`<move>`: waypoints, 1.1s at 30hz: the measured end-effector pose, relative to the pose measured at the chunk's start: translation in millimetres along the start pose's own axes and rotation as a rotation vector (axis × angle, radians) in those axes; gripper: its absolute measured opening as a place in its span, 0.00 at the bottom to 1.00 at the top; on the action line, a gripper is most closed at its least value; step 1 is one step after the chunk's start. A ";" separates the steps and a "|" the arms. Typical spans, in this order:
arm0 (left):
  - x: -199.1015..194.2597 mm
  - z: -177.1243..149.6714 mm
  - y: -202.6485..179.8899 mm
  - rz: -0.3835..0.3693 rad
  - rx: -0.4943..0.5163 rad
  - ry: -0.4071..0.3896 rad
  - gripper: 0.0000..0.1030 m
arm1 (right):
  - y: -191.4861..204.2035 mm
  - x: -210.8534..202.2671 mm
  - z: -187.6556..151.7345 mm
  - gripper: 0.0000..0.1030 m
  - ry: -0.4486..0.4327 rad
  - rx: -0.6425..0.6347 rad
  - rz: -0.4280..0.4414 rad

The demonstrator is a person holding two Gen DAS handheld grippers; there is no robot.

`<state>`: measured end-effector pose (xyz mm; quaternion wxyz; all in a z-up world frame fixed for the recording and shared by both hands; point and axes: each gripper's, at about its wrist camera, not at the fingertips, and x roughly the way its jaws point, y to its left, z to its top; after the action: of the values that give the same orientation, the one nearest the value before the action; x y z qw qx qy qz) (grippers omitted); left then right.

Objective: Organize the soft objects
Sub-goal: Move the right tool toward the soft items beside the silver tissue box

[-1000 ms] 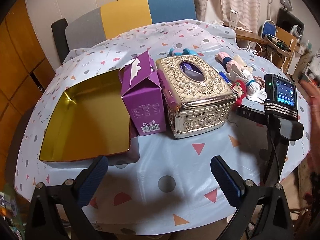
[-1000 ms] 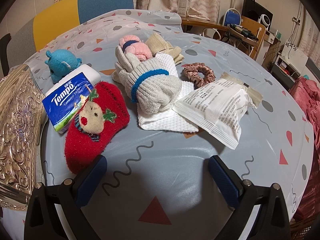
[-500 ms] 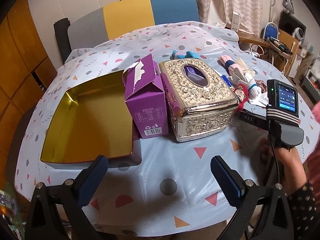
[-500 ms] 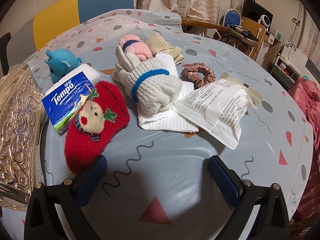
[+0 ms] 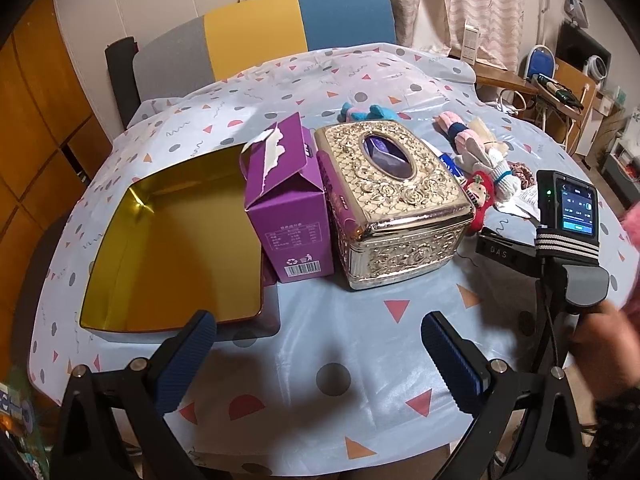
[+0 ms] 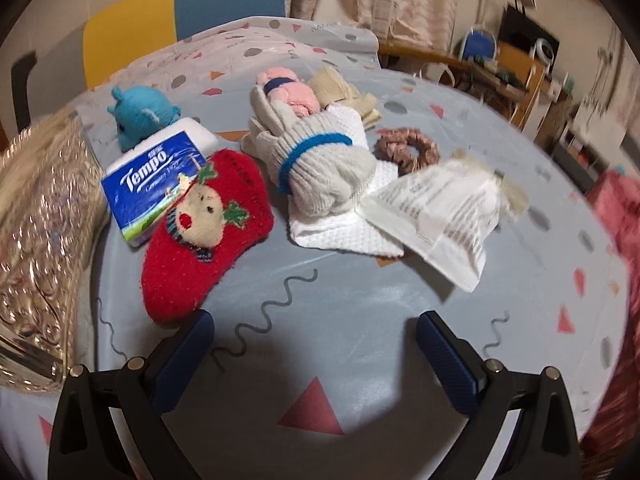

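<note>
Soft things lie in a heap on the table in the right wrist view: a red sock with a reindeer face (image 6: 208,236), a grey glove with a blue band (image 6: 320,172), a pink sock (image 6: 288,92), a beige cloth (image 6: 344,92), a white cloth (image 6: 344,236), a brown scrunchie (image 6: 408,148) and a blue plush toy (image 6: 140,116). My right gripper (image 6: 312,360) is open and empty just in front of the red sock. My left gripper (image 5: 316,360) is open and empty in front of an empty gold tin tray (image 5: 120,264).
A purple carton (image 5: 288,208) and an ornate silver tissue box (image 5: 392,204) stand between the tray and the heap. A Tempo tissue pack (image 6: 156,176) and a white plastic packet (image 6: 444,208) lie among the soft things. A chair (image 5: 260,36) stands behind the table.
The left gripper has drawn back and up, so more of the table shows. A hand has taken hold of the right gripper's handle, and the right gripper has moved forward, closer to the red sock.
</note>
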<state>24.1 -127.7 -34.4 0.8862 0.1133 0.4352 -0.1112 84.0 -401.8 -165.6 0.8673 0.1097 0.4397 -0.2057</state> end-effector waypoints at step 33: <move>10.2 -0.9 0.9 0.001 -0.001 0.023 1.00 | -0.6 0.5 -0.1 1.00 0.004 -0.011 0.005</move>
<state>29.8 -127.6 -42.9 0.8813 0.1143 0.4454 -0.1090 83.9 -402.5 -166.0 0.8676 0.1066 0.4423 -0.2009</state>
